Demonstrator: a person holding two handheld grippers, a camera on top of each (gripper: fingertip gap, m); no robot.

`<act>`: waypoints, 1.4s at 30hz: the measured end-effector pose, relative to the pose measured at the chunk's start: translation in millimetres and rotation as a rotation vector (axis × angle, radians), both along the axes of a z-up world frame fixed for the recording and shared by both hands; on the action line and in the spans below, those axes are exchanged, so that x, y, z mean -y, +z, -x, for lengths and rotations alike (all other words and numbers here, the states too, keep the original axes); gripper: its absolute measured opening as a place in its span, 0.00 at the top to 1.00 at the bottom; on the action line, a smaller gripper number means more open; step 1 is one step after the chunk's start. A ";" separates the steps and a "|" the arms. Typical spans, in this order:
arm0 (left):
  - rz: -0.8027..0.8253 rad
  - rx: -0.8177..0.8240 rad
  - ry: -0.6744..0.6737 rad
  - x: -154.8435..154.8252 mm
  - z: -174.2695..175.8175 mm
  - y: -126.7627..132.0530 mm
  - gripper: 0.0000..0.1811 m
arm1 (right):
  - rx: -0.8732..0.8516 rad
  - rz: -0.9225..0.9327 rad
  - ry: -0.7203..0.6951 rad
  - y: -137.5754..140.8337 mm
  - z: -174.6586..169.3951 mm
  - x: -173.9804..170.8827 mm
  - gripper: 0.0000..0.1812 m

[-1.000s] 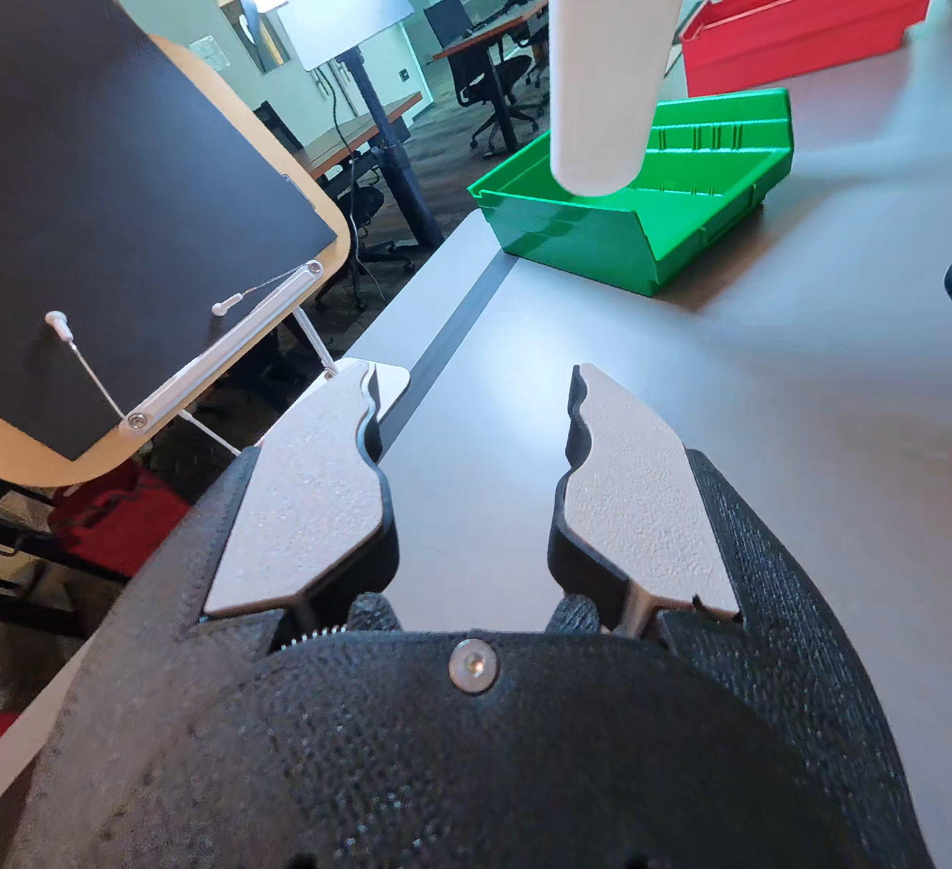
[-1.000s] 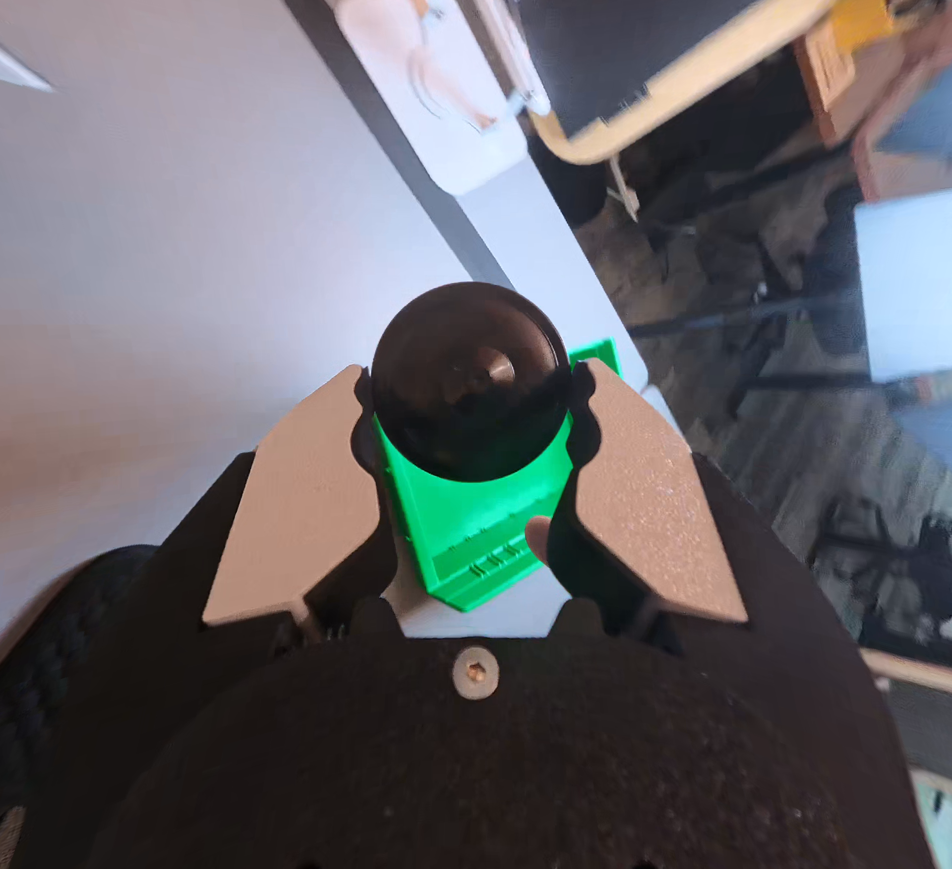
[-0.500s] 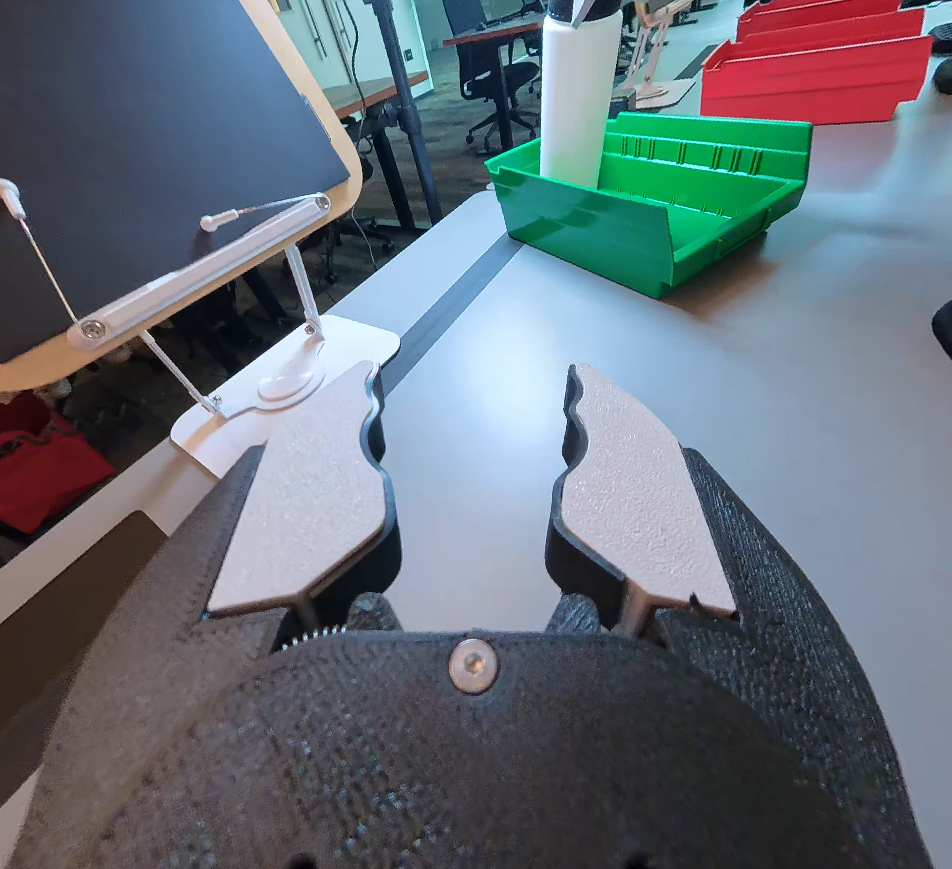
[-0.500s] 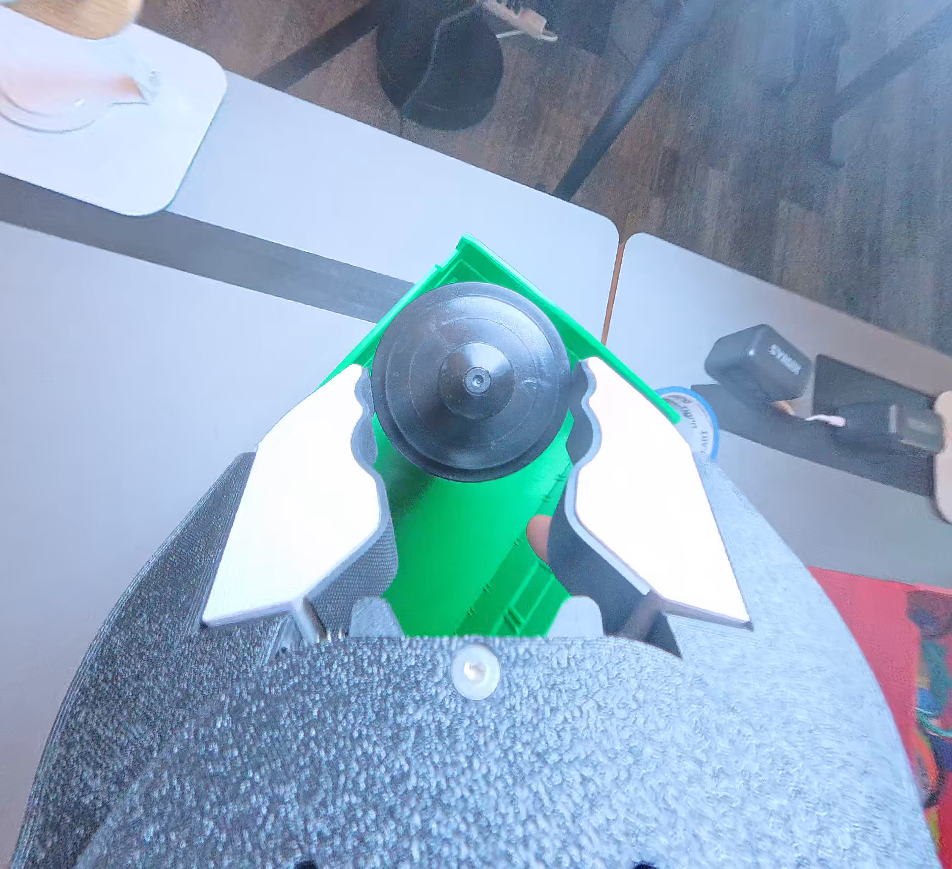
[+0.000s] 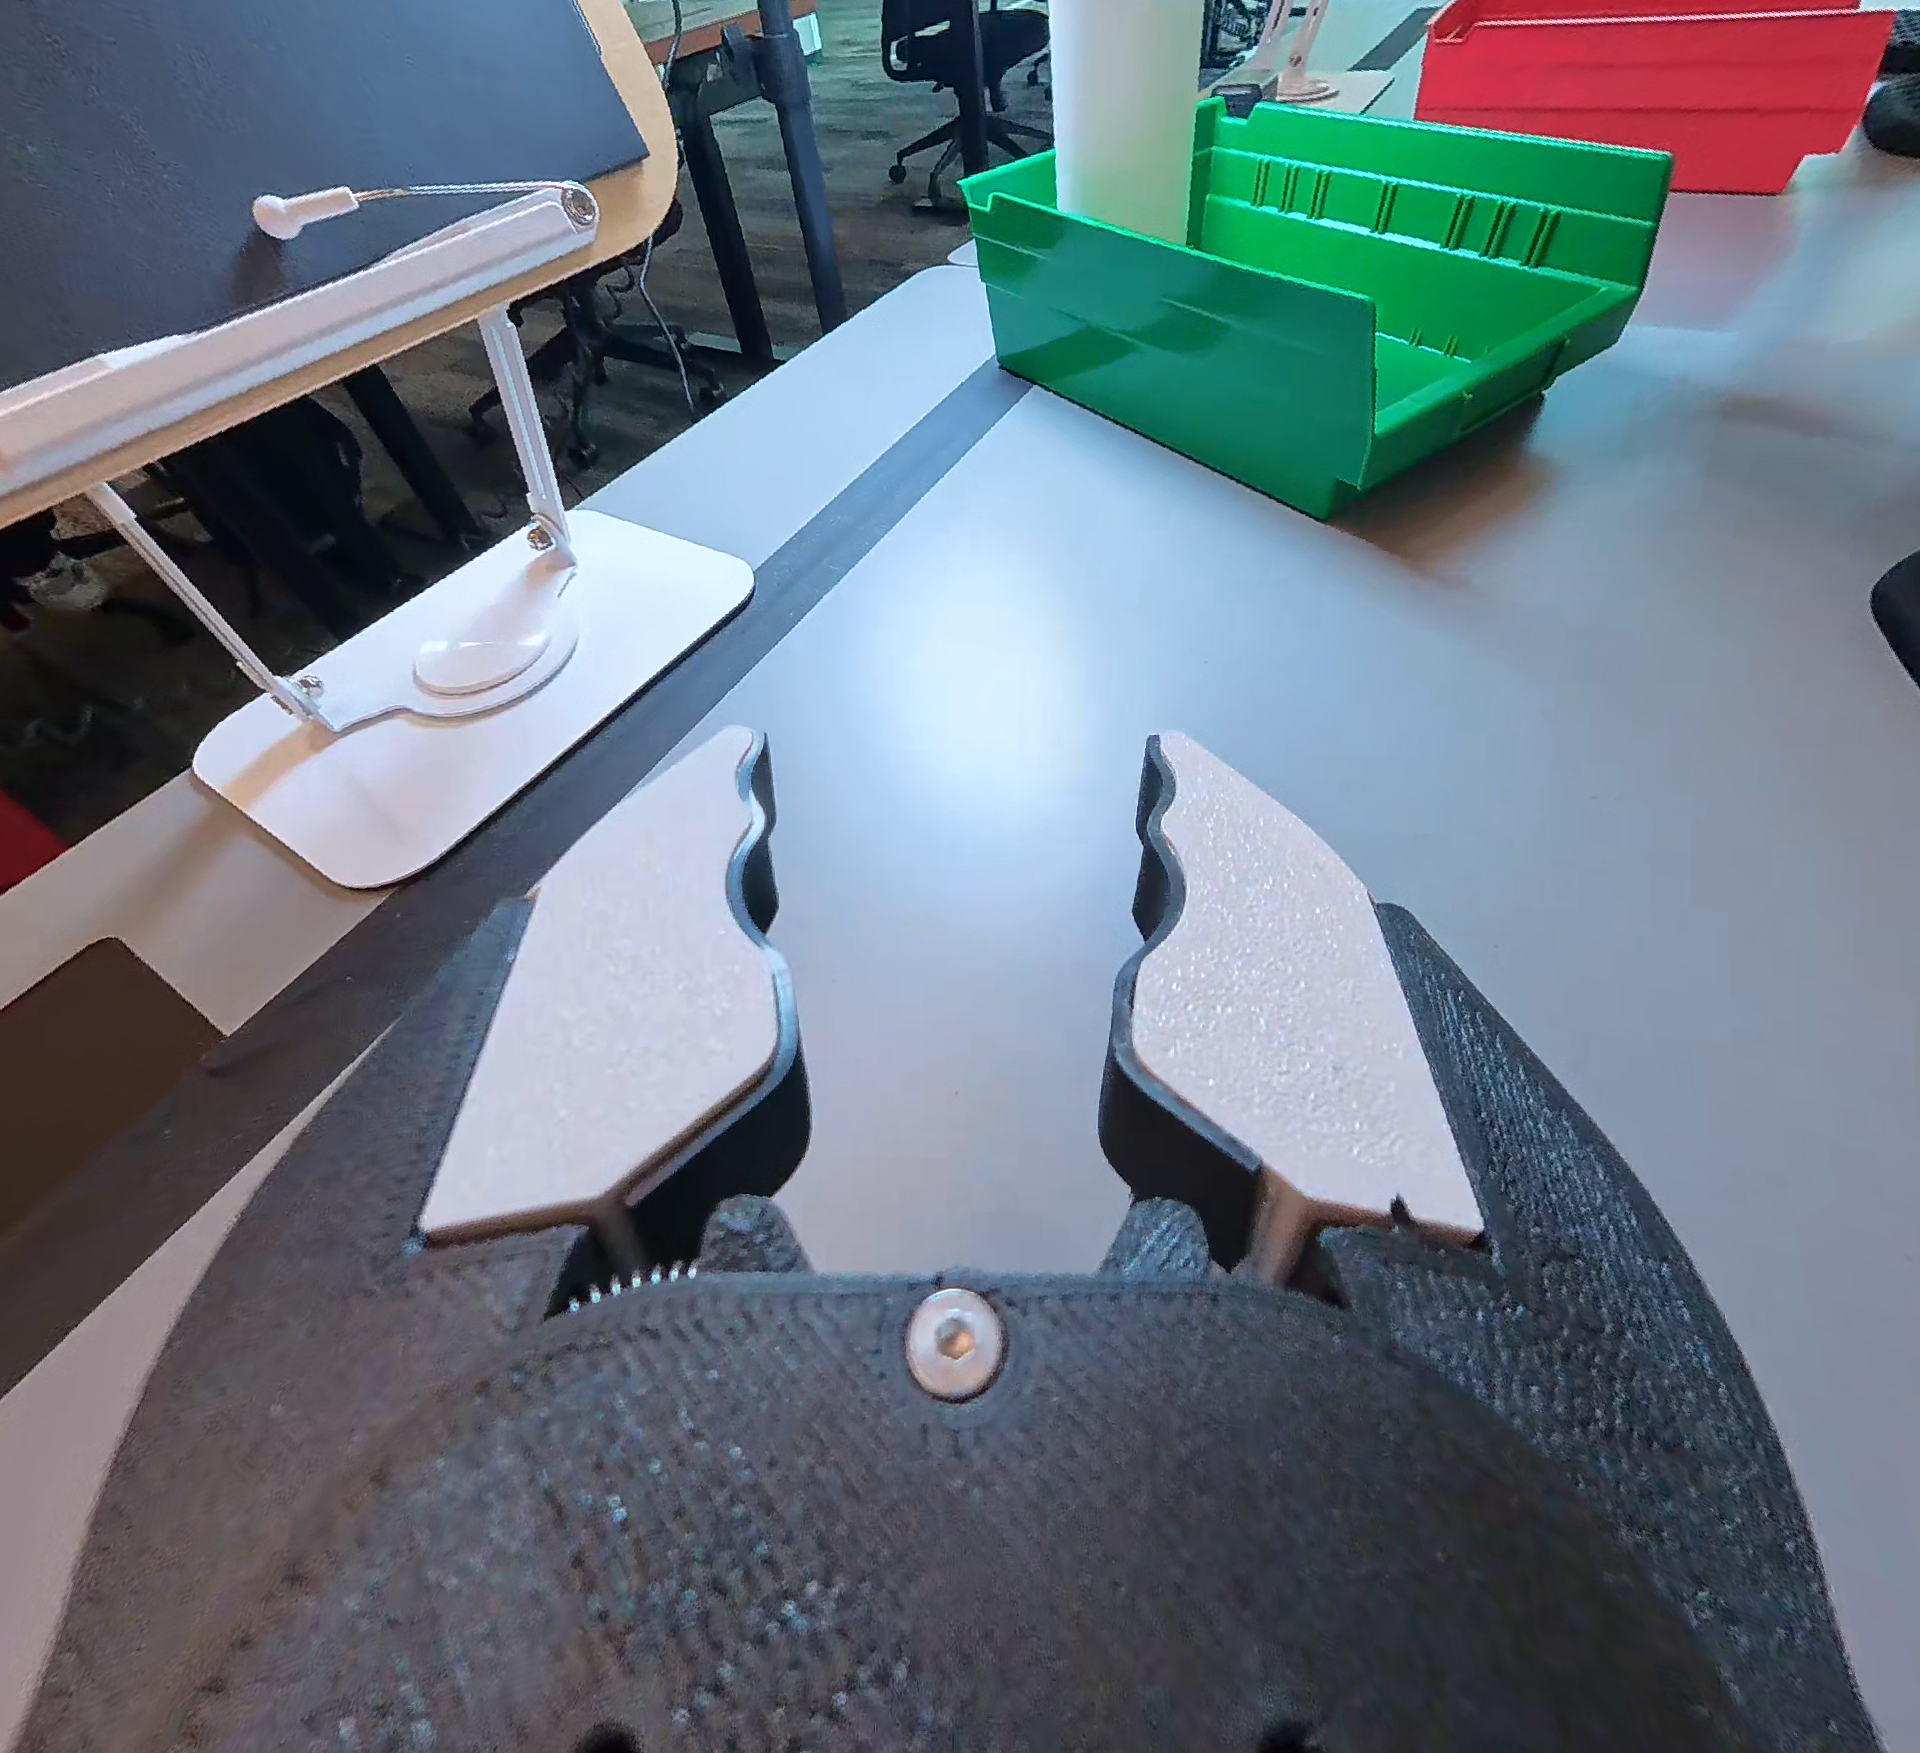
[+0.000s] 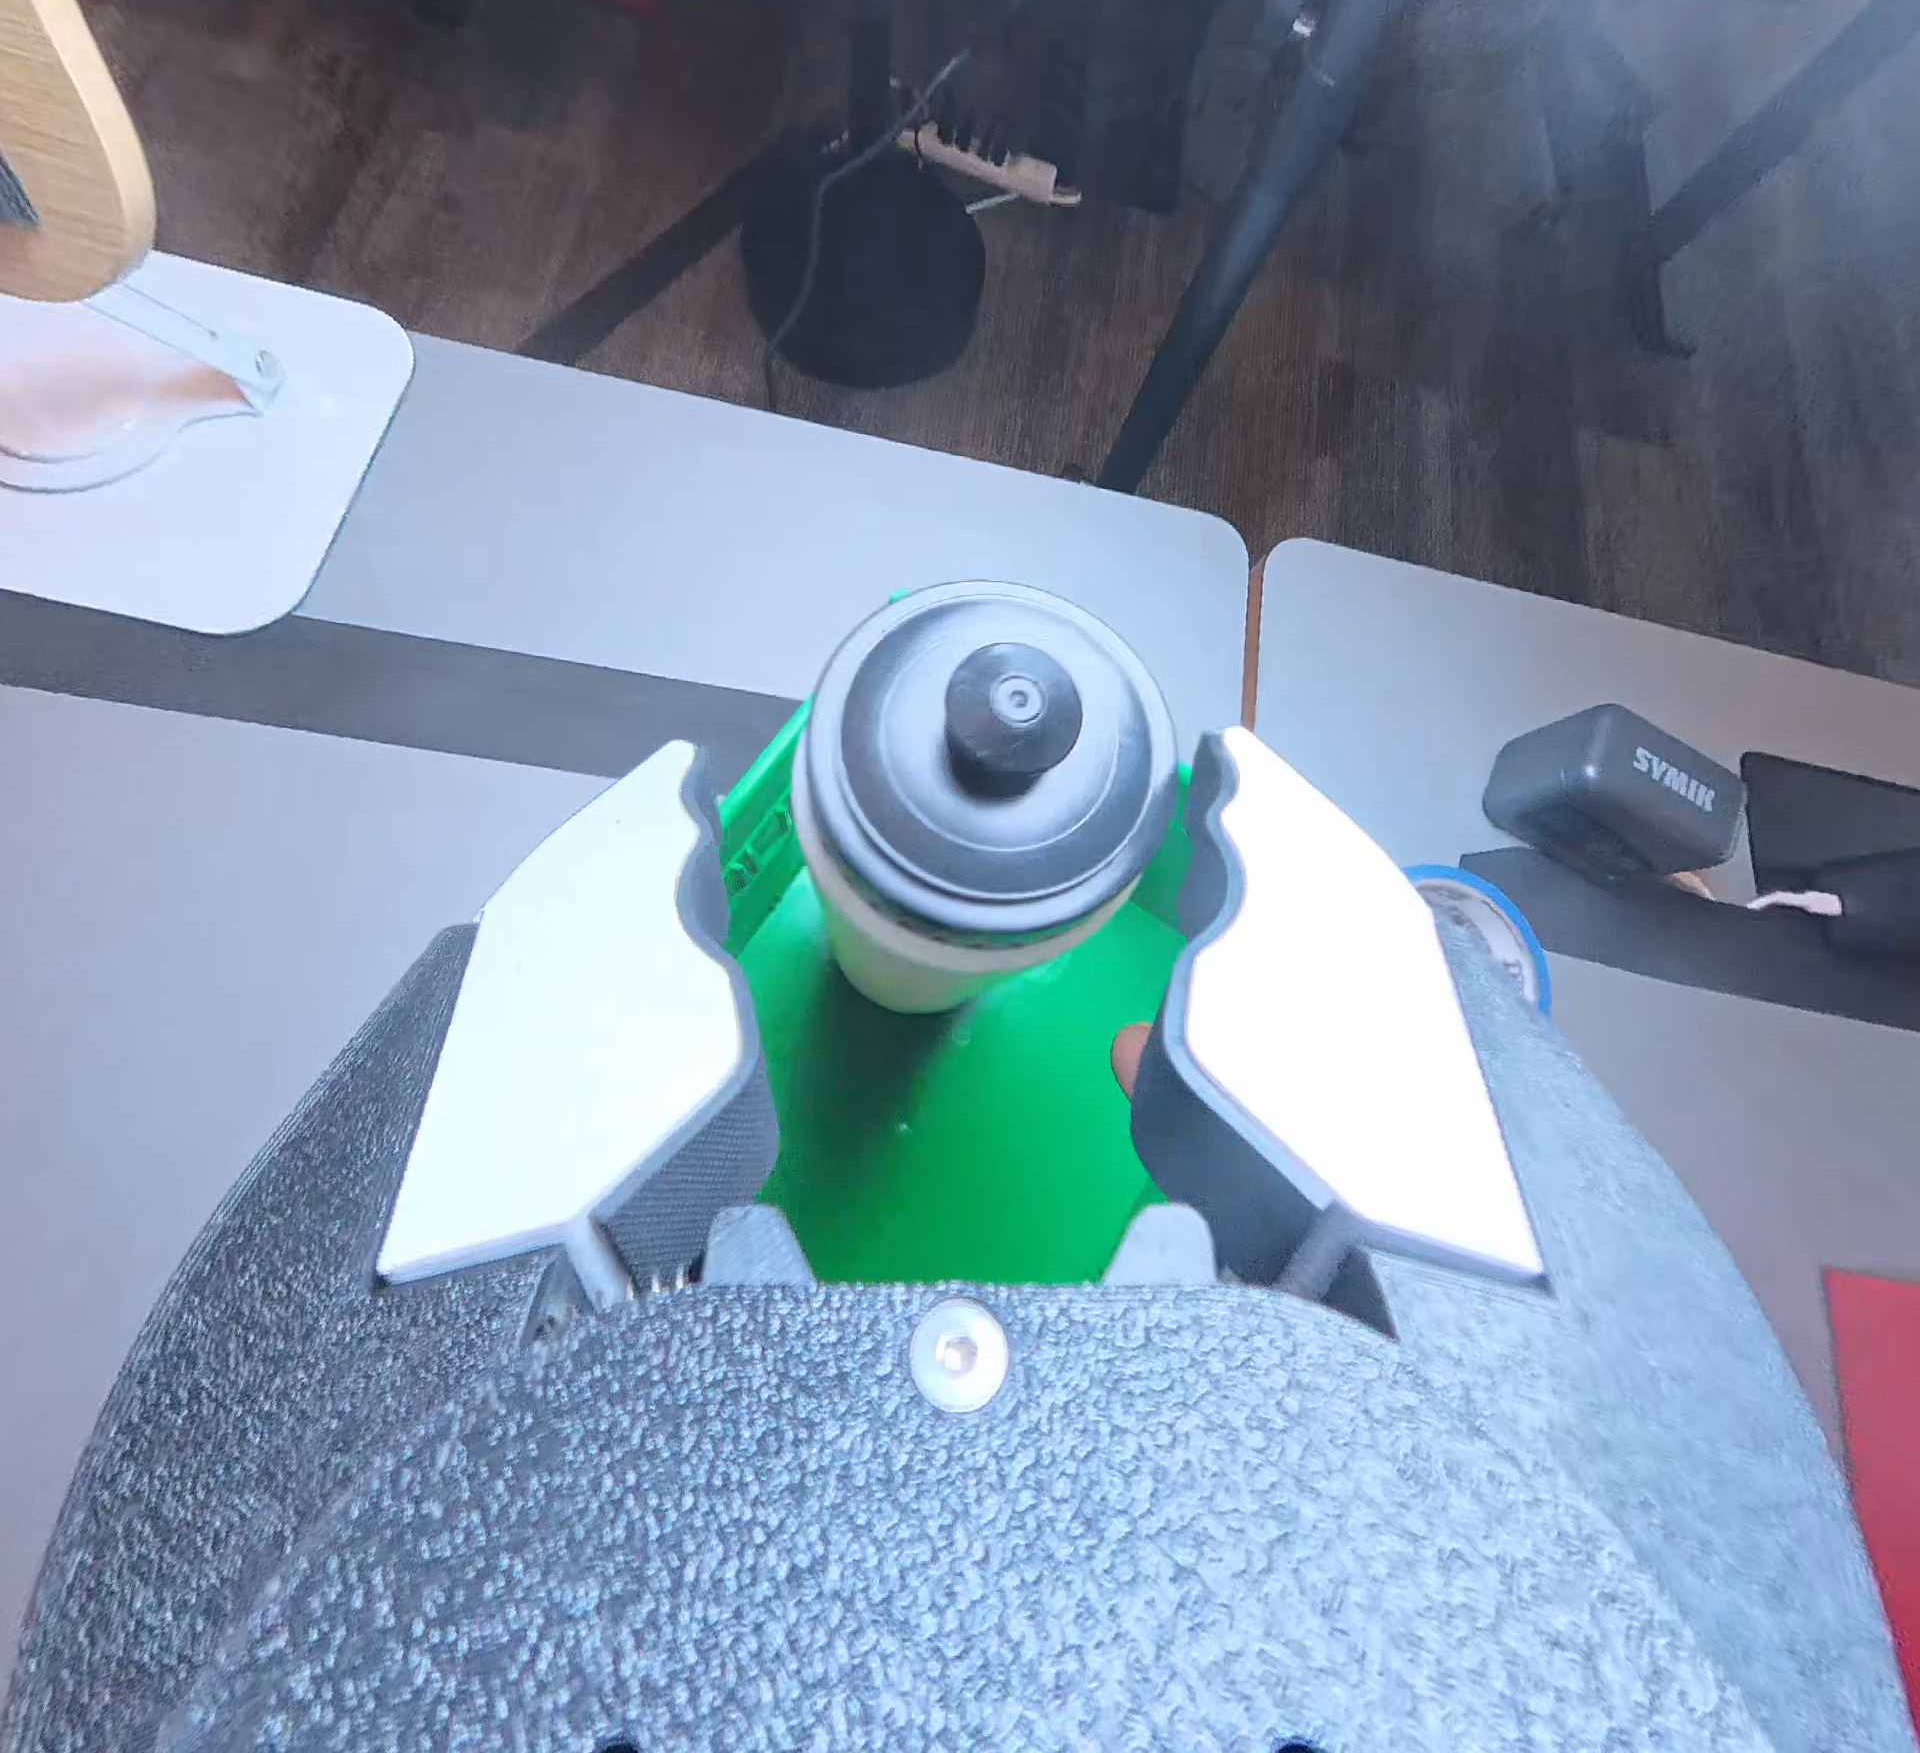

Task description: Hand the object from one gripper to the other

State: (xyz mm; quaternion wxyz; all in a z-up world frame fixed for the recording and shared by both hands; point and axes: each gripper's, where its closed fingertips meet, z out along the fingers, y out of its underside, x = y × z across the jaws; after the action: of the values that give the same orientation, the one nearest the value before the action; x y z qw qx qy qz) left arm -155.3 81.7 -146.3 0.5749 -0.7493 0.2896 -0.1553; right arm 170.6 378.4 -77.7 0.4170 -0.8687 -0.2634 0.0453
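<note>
Both views are bright. In the left wrist view a soft pale sheen lies on the smooth grey desk point(image 5: 1351, 685) just ahead of the textured silver fingers point(image 5: 1278, 997); the desk's far right edge is smeared with motion blur. In the right wrist view the silver fingers point(image 6: 1340, 1028) glare nearly white, and haze washes out the dark wooden floor point(image 6: 1558, 197) at the upper right corner. Straight desk edges bow towards the frame borders.
</note>
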 end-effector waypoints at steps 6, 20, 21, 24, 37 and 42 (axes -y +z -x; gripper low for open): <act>-0.011 0.001 -0.003 2.3 -1.7 4.0 0.63 | -0.132 -0.171 0.033 35.0 4.3 16.5 0.51; -0.080 0.046 0.072 5.1 12.3 32.4 0.63 | -0.567 -0.334 0.294 29.2 41.8 199.7 0.55; -0.092 0.049 0.094 5.7 17.3 37.0 0.63 | -0.585 -0.332 0.313 22.4 46.9 214.2 0.56; -0.133 0.023 0.162 11.6 37.7 54.8 0.63 | -0.623 -0.339 0.359 0.0 61.6 249.6 0.60; 0.056 -0.010 0.858 91.7 335.0 127.6 0.68 | -0.655 -0.262 0.531 -43.2 105.2 284.3 0.72; 0.383 -0.087 1.010 109.4 399.2 43.5 0.68 | -0.606 -0.272 0.545 -51.6 106.1 290.0 0.74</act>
State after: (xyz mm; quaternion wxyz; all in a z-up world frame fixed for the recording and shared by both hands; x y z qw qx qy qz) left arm -554.5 -27.7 -102.8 0.4187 -0.8924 -0.1164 0.1216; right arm 64.5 88.4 -129.3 0.5591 -0.6520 -0.3524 0.3716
